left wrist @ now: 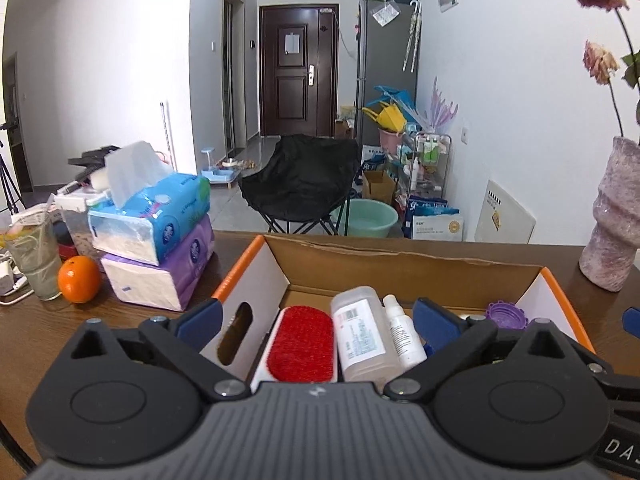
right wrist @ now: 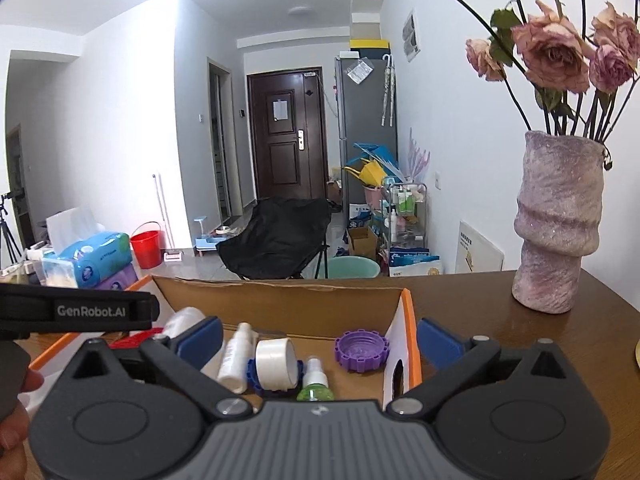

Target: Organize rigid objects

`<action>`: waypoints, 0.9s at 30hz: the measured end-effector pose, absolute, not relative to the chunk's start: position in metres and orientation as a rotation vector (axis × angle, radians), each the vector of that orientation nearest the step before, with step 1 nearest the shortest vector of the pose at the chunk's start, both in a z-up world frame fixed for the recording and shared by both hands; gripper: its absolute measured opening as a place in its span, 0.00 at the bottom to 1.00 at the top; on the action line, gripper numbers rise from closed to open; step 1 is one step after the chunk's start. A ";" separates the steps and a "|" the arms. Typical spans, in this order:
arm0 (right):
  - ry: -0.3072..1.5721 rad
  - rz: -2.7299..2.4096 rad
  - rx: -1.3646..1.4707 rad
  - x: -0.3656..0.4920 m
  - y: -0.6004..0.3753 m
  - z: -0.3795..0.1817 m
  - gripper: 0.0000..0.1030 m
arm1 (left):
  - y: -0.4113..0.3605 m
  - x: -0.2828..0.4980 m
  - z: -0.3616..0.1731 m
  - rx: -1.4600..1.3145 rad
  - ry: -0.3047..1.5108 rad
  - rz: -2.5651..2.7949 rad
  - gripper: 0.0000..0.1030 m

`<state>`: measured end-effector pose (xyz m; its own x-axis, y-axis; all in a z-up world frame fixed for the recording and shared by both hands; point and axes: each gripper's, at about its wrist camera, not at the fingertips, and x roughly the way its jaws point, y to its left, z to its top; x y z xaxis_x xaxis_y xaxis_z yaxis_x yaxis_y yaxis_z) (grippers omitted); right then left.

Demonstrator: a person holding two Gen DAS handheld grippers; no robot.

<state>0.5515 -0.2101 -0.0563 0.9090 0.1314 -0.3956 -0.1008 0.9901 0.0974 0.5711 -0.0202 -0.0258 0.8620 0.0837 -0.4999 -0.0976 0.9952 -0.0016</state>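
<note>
An open cardboard box with orange edges [left wrist: 400, 268] [right wrist: 280, 300] sits on the brown table. It holds a red brush [left wrist: 301, 346], a clear labelled bottle [left wrist: 362, 336], a small white spray bottle [left wrist: 402, 334] [right wrist: 236, 356], a purple lid [left wrist: 505, 315] [right wrist: 362, 350], a white tape roll [right wrist: 276, 362] on a blue lid, and a green spray bottle [right wrist: 316, 384]. My left gripper [left wrist: 318, 316] is open and empty above the box's left half. My right gripper [right wrist: 320, 338] is open and empty above the box's right end.
Two stacked tissue packs [left wrist: 160, 236], an orange [left wrist: 79, 279] and a glass [left wrist: 34, 256] stand left of the box. A pink vase with dried roses [right wrist: 556, 220] stands at the right. Behind the table's far edge are a black chair [left wrist: 300, 180] and floor clutter.
</note>
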 end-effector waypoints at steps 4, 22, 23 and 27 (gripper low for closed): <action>0.400 0.115 0.037 0.538 -0.208 -0.050 1.00 | -0.010 0.549 -0.017 -0.026 0.505 0.104 1.00; 0.286 0.138 0.041 0.356 -0.210 0.001 1.00 | 0.011 0.347 0.026 -0.004 0.412 0.065 1.00; 0.285 0.134 0.037 0.344 -0.211 0.003 1.00 | 0.012 0.333 0.028 -0.004 0.409 0.064 1.00; 0.277 0.127 0.037 0.292 -0.214 0.011 1.00 | 0.013 0.278 0.033 -0.002 0.393 0.070 1.00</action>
<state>0.2923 -0.2138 0.0105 0.9540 0.1305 -0.2699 -0.1203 0.9913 0.0541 0.2781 0.0131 0.0331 0.9214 0.0683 -0.3826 -0.0689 0.9975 0.0122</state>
